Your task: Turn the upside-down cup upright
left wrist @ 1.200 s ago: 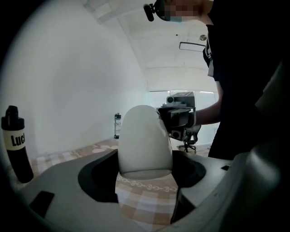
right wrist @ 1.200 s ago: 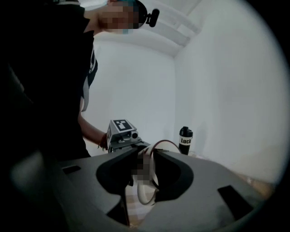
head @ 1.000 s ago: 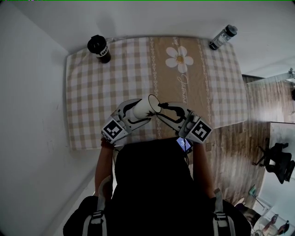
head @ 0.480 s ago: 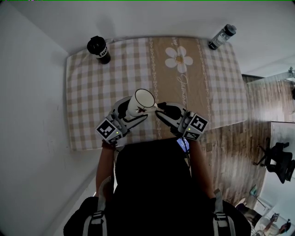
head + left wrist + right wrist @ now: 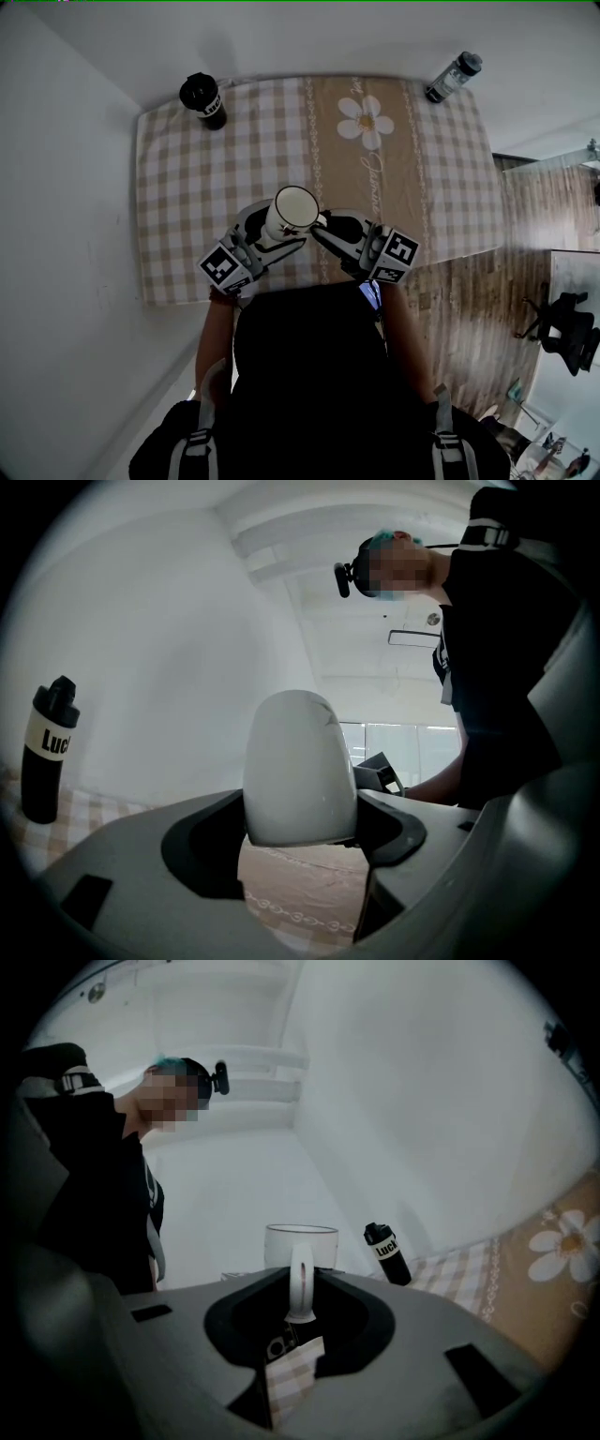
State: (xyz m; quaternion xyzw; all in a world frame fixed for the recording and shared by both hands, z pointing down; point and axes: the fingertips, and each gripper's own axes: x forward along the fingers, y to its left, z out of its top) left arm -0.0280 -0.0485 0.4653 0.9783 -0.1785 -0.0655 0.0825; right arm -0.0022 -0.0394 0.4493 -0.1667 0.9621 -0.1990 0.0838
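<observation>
A white cup (image 5: 292, 212) with a handle hangs above the near part of the checked table, its mouth turned up. My left gripper (image 5: 274, 228) is shut on the cup's body (image 5: 300, 766), one jaw on each side. From the right, my right gripper (image 5: 323, 225) reaches the cup. In the right gripper view the cup's handle (image 5: 300, 1279) stands upright between the jaws, which have just been closing and now press on its two sides. The rim (image 5: 301, 1230) shows level above them.
The checked tablecloth (image 5: 187, 187) has a brown strip with a daisy (image 5: 366, 117). A black bottle (image 5: 202, 98) stands at the far left corner and a grey bottle (image 5: 453, 75) at the far right. Wooden floor and a black chair (image 5: 567, 328) lie to the right.
The cup has swung from lying sideways to mouth up, still in the left gripper. The right gripper has rolled and its jaws have come in round the handle.
</observation>
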